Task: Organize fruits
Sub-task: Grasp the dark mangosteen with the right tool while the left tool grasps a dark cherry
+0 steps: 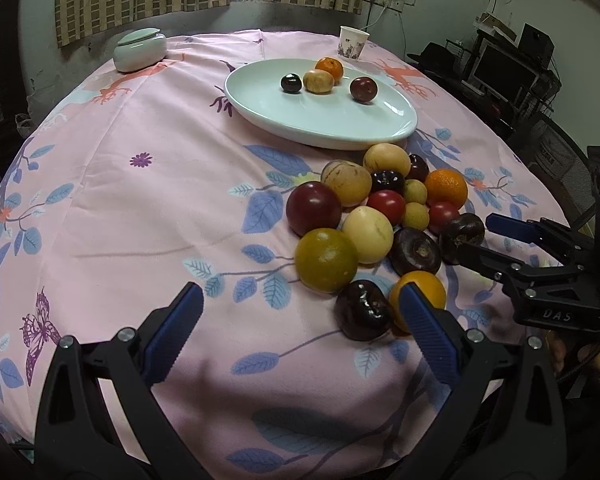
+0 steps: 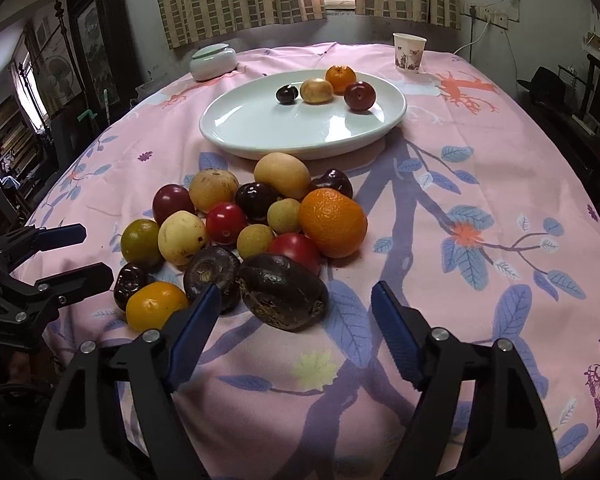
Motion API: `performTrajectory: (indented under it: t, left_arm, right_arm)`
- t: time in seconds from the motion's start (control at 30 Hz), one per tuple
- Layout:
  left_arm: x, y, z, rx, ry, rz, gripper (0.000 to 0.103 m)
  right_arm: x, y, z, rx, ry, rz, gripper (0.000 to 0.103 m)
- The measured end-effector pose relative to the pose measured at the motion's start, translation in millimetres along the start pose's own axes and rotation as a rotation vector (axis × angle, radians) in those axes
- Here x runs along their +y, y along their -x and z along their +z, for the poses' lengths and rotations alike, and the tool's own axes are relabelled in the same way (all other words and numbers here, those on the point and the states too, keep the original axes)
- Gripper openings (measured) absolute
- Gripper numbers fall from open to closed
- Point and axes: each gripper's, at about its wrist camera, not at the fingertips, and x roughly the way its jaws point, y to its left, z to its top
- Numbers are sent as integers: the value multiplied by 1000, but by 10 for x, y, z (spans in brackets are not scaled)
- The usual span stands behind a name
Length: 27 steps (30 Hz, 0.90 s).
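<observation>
A pile of several fruits (image 2: 260,216) lies on the pink flowered cloth in front of a pale oval plate (image 2: 300,152), which carries several more. My right gripper (image 2: 296,294) is open around a dark brown fruit (image 2: 276,288) at the pile's near edge, with a gap left between the fruit and the right pad. From the left wrist view that gripper (image 1: 488,240) reaches in from the right with the same dark fruit (image 1: 462,236) at its tips. My left gripper (image 1: 300,294) is open at the pile's near-left side, its right finger beside a yellow-orange fruit (image 1: 428,288) and a dark glossy fruit (image 1: 362,310).
A pale lidded jar (image 1: 140,48) stands at the table's far left and a paper cup (image 1: 353,42) at the far right behind the plate (image 1: 320,140). The round table's edge curves close on both sides. Shelves and a monitor (image 1: 504,72) stand beyond the right edge.
</observation>
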Motion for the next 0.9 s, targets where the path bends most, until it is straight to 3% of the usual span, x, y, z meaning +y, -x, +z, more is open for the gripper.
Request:
performTrajectory:
  t: [0.03, 0.13, 0.33, 0.43, 0.7, 0.8, 0.9]
  left_arm:
    - [-1, -1, -2, 2, -1, 0, 100]
    - [-8, 2, -16, 8, -2, 0, 100]
    - [-74, 11, -51, 21, -20, 16, 100]
    - [-86, -89, -71, 63, -18, 68, 100]
    - [-116, -174, -101, 66, 44, 65, 101]
    - [-93, -252, -105, 72, 107, 9, 90]
    - [-146, -250, -127, 62, 101, -4, 79]
  right_arm:
    - [3, -34, -2, 3, -3, 5, 76]
    - [-14, -143, -1, 14, -30, 68, 47]
    - [-76, -7, -48, 3, -76, 91, 47]
    - [-181, 121, -84, -15, -93, 68, 47]
    - [-300, 222, -209, -15, -128, 110, 47]
    - [-304, 208, -240, -7, -134, 127, 47]
    - [-317, 220, -264, -6, -142, 131, 47]
